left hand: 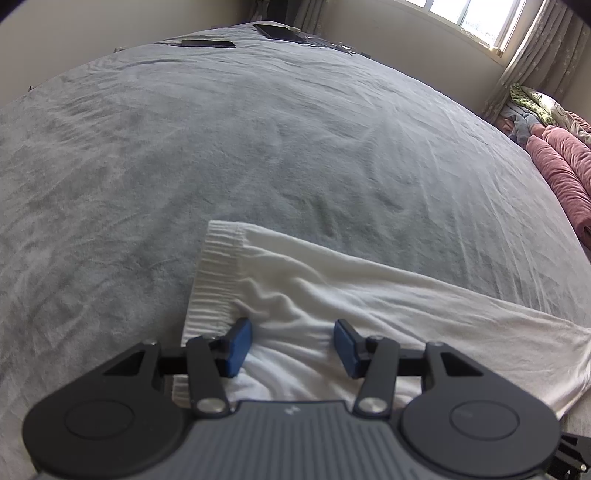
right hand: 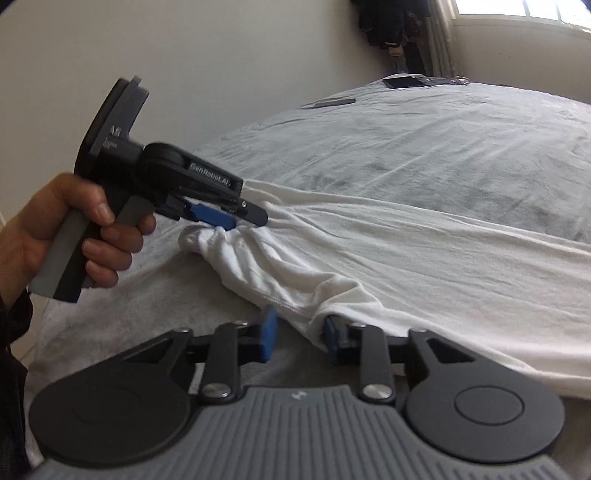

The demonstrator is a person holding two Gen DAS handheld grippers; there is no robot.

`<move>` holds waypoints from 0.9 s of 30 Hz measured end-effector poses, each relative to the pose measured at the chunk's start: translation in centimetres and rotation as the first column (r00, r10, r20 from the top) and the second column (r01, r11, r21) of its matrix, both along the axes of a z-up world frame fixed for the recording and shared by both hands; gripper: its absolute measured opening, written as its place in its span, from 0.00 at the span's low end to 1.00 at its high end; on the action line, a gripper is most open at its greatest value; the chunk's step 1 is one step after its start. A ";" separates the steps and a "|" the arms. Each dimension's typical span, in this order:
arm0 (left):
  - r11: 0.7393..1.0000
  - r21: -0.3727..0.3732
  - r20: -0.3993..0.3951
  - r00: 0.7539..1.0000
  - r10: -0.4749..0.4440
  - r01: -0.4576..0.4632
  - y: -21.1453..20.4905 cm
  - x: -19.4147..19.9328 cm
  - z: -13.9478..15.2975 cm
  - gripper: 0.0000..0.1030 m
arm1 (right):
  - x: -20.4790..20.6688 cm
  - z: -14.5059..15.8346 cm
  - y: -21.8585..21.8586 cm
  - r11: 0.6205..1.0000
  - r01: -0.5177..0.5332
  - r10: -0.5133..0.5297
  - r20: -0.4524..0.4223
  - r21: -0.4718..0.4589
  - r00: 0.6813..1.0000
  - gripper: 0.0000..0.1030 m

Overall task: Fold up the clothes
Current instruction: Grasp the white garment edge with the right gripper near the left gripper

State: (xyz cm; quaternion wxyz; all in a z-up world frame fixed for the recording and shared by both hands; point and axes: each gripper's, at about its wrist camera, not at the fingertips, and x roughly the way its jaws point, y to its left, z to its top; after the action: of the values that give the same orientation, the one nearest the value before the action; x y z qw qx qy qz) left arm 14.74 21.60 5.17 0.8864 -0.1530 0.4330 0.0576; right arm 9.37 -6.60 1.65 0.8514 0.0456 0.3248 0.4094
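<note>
From the left wrist camera, the left gripper (left hand: 293, 347) pointed down at a white garment (left hand: 332, 295) spread on a grey bedspread (left hand: 258, 147). Its blue pads (left hand: 238, 347) stood about half apart, with rumpled white cloth lying between and under them; the pads did not press on it. The garment's ribbed cuff (left hand: 218, 273) lay just ahead of the left finger, and the rest of the cloth ran off to the right of the gripper. Far beyond it, at the top edge of the bed, lay two flat dark objects (left hand: 208, 43). Well off to the right sat a pile of pink bedding (left hand: 561, 166) under a window (left hand: 469, 18).

From the right wrist camera, the right gripper (right hand: 297, 338) sat at the near edge of the same garment (right hand: 443, 258). Its pads still showed a gap; the right pad (right hand: 330, 338) was tucked under a fold of cloth, the left pad (right hand: 267, 338) stood clear of it, and no firm pinch could be seen. Ahead and to the left, a hand (right hand: 74, 236) held the left gripper (right hand: 221, 218), whose tips met the bunched end of the garment.
</note>
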 end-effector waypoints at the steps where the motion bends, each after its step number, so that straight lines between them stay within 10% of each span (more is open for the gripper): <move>1: 1.000 -0.004 0.000 1.000 0.000 0.000 0.1 0.0 0.0 0.49 | -0.2 0.0 -0.6 0.999 0.030 -0.030 -0.017 0.038 0.999 0.09; 11: 1.000 -0.017 -0.005 1.000 -0.008 0.008 0.4 -0.3 0.3 0.49 | -2.2 0.3 -3.6 0.955 0.138 -0.110 -0.118 0.263 0.987 0.06; 27: 0.999 0.010 0.024 0.999 0.047 -0.048 3.2 -3.7 2.7 0.51 | -2.3 -0.9 -3.4 0.963 0.190 -0.156 -0.182 0.190 0.971 0.08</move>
State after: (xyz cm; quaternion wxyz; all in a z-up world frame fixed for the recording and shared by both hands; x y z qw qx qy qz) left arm 11.01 24.76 7.88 0.8907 -0.1590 0.4184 0.0792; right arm 7.05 -9.96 0.78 0.8449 0.1954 0.3448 0.3594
